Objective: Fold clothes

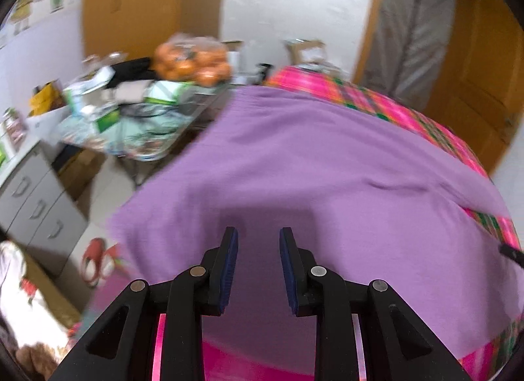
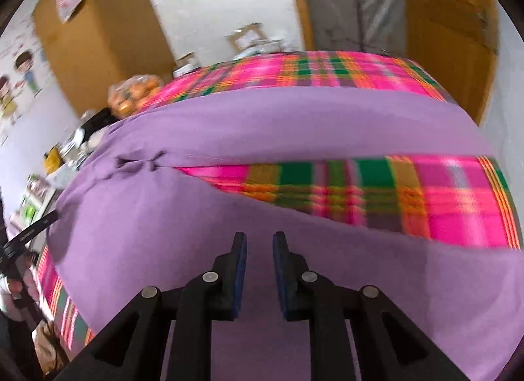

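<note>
Nearest, both left tongs [image 1: 258, 233] and right tongs [image 2: 259, 238] hover spread apart, gripping nothing, over the purple trousers [image 1: 294, 158] spread on the plaid bed [image 2: 327, 70]. A pinch taking one layer, or the bedsheet beneath, could skew the fold; farther off, the crotch [image 2: 140, 161] is bunched

A bag of oranges [image 1: 191, 62] tops a cluttered table [image 1: 137, 125] beside grey drawers [image 1: 36, 204].

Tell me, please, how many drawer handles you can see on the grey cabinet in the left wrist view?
3: on the grey cabinet, an upper handle, a middle handle and a lower handle, stepping down toward the floor. Blur and the frame edge may hide more.
</note>
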